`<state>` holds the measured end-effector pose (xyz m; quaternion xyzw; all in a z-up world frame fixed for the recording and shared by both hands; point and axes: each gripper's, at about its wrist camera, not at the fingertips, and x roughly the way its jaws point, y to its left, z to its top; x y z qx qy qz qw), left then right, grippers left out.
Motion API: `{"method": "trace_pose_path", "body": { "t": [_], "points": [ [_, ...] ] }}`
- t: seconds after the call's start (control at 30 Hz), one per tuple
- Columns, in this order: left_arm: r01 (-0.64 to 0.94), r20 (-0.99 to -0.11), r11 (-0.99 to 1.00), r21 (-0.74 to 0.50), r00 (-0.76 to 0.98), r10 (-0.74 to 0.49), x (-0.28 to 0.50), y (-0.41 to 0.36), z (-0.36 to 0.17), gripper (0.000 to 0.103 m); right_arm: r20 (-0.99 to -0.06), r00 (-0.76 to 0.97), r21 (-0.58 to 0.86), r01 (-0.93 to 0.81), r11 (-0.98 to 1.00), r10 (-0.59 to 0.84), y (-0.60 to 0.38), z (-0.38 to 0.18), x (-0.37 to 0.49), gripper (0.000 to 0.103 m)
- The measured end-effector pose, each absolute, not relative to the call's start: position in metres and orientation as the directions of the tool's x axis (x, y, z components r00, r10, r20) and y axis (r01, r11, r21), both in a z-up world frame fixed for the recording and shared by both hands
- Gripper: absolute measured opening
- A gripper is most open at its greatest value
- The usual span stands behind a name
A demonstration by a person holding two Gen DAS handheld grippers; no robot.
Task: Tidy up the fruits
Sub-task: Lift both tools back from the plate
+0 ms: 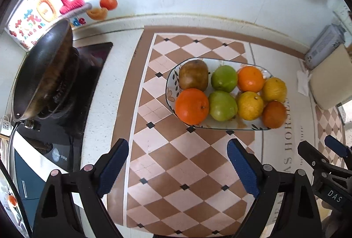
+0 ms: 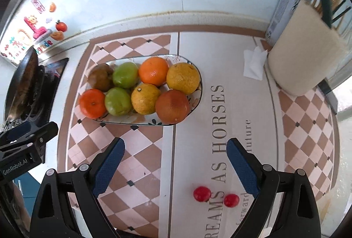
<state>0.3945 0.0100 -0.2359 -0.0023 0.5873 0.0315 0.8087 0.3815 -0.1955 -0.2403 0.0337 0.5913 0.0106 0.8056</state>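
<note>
Item: oval glass plate with leaf pattern [image 2: 199, 93], resting on brown-and-cream checked mat [image 2: 140, 156]. Contents, two touching rows: brownish round fruit [image 2: 100, 77], two green apples [image 2: 125, 75], two bright oranges [image 2: 153, 71], two yellow citrus [image 2: 183, 78], one dark reddish orange [image 2: 172, 106]. Loose: two small red round fruits [image 2: 202, 194] lay near the right gripper [image 2: 175, 166]. Left gripper [image 1: 178, 166] and right gripper both spread wide, empty. Dark frying pan [image 1: 41, 71] stood on stove at left.

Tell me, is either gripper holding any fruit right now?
No. The left gripper and right gripper are open and empty, short of the fruit plate.
</note>
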Motion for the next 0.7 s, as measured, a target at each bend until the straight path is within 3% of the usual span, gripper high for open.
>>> {"method": "trace_pose_path", "body": {
  "t": [0.7],
  "points": [
    [0.019, -0.876, 1.000, -0.003, 0.482, -0.012, 0.297, 0.003, -0.133, 0.092, -0.863, 0.498, 0.093, -0.006, 0.996, 0.084, -0.182, -0.108, 0.270, 0.096]
  ]
}}
